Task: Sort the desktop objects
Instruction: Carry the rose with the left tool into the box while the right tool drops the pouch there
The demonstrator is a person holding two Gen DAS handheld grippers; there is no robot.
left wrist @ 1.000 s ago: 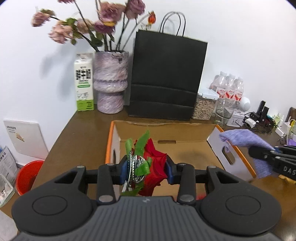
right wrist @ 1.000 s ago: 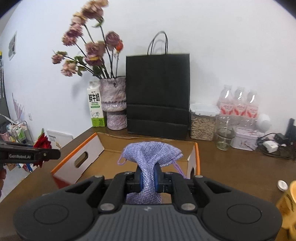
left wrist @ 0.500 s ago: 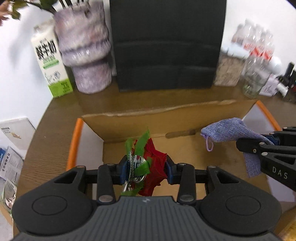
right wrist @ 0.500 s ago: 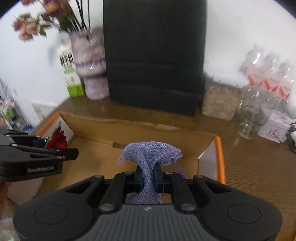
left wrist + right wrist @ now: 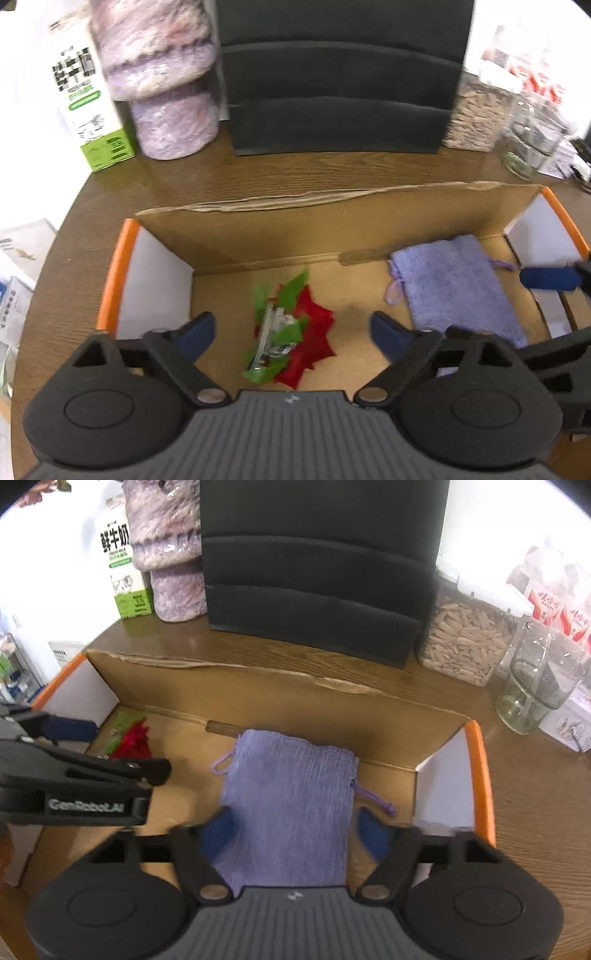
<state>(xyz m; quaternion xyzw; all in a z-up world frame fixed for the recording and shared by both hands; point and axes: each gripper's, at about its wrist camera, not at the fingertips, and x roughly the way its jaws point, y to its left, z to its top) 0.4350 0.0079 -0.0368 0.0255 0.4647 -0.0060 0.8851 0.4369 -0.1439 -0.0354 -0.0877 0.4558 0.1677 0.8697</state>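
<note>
With both jaw pairs just opened and spread, the left gripper hangs over the rose, the right gripper over the pouch; both lie loose on the box floor, seemingly dropped there for sorting

Flower clip left of pouch, both in box on table.

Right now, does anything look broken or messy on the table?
Yes, a bit. The cardboard box has a torn, ragged back edge instead of a clean one. Inside, the red flower clip and purple pouch lie loose on its floor. Nothing looks spilled.
</note>
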